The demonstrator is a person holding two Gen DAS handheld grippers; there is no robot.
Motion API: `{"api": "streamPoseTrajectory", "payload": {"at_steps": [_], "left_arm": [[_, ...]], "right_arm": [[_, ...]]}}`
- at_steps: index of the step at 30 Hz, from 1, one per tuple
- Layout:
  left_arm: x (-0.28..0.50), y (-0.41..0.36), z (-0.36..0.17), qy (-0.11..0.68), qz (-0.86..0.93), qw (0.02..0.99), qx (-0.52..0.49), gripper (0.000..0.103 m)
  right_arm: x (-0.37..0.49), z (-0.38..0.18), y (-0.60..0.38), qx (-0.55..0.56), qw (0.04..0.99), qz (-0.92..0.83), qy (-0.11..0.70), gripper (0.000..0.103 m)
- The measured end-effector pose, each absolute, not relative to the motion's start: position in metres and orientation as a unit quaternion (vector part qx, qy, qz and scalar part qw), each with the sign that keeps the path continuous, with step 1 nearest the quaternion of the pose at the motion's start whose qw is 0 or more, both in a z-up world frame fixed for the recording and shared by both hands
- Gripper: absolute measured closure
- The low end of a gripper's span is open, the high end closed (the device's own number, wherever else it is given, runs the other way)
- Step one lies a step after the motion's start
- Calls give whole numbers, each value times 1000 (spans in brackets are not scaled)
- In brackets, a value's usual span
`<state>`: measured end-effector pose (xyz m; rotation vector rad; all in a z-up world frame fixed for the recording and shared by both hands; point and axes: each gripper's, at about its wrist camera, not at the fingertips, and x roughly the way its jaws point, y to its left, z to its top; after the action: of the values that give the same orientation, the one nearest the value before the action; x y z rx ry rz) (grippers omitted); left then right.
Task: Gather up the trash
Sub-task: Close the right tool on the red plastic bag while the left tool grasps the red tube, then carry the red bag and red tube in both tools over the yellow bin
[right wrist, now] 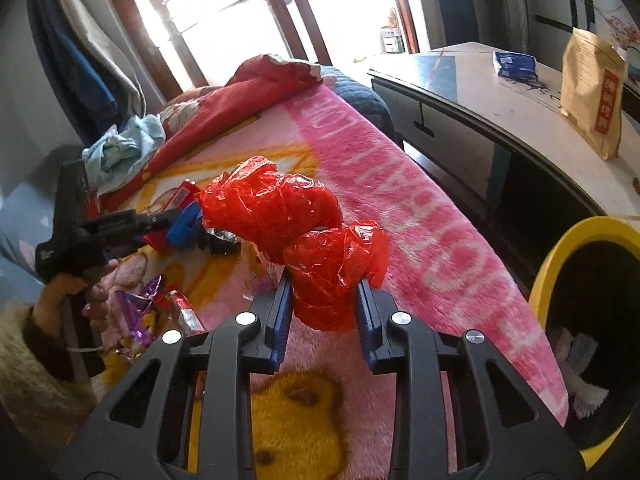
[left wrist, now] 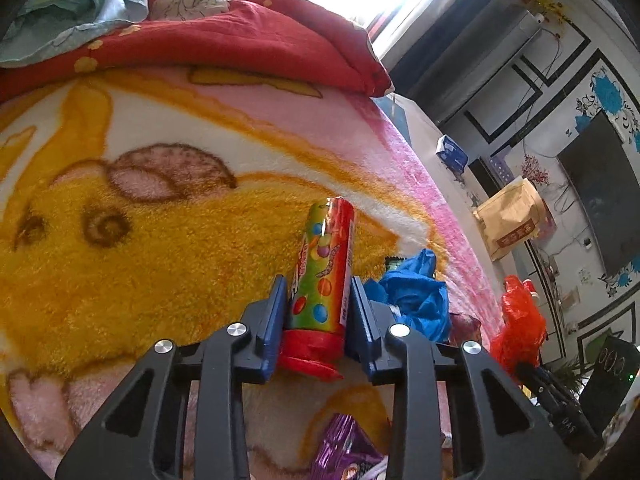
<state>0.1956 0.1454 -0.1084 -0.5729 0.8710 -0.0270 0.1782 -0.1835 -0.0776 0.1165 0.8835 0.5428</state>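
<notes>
Left tongs (left wrist: pixel 319 286) gripping candy tube (left wrist: pixel 322 276)

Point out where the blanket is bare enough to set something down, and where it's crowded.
Bare: the yellow patch of blanket left of the candy tube, up to the red quilt; also the pink lettered strip along the bed edge beside the yellow-rimmed bin. Crowded: around the blue bag and the purple wrapper.
</notes>
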Motion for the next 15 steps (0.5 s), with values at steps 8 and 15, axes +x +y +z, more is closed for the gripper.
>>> {"api": "streamPoseTrajectory", "payload": {"at_steps": [8, 15], "left_arm": [[160, 150, -100, 391, 2, 877, -279, 74], [129, 150, -79, 356, 10, 893, -277, 74]], "right_arm": [[165, -75, -191, 63, 868, 259, 419, 82], [156, -74, -194, 66, 868, 258, 418, 82]]}}
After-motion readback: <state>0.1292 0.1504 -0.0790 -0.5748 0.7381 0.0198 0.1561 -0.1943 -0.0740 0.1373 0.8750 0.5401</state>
